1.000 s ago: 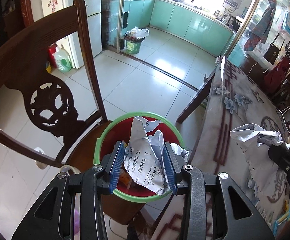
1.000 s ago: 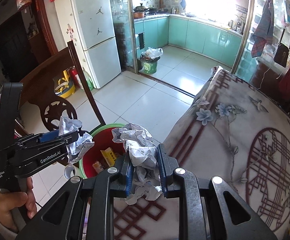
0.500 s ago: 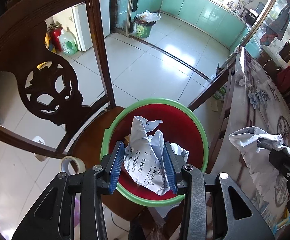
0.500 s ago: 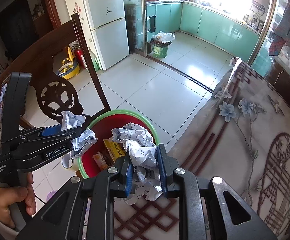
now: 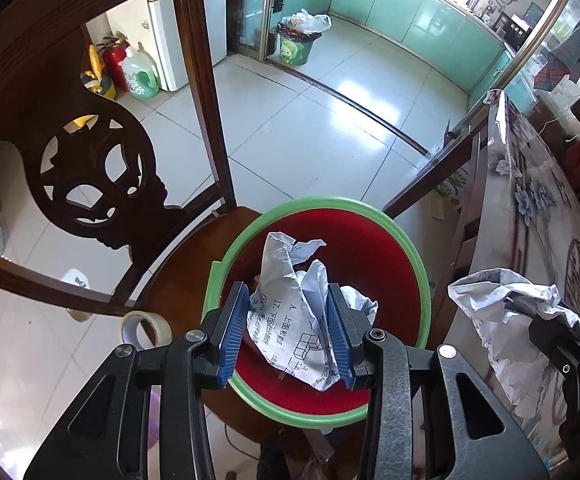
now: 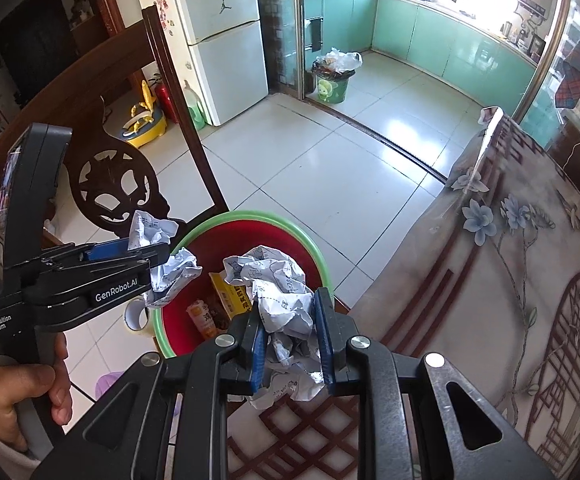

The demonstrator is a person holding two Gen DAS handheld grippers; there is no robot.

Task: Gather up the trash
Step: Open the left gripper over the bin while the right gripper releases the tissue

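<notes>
Left gripper (image 5: 288, 326) clamped on crumpled paper (image 5: 290, 312) above red bin (image 5: 378, 248); right gripper (image 6: 292, 334) pinched second paper wad (image 6: 278, 292) beside bin rim. Judged light, soft, crushable; best gripped mid-bulk.

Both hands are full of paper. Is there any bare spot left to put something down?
Yes: the flowered tablecloth right of the red bin lies bare. Inside the bin, the far red wall is free; snack wrappers crowd its bottom. The chair seat is tight: the bin and a tape roll fill most of it.
</notes>
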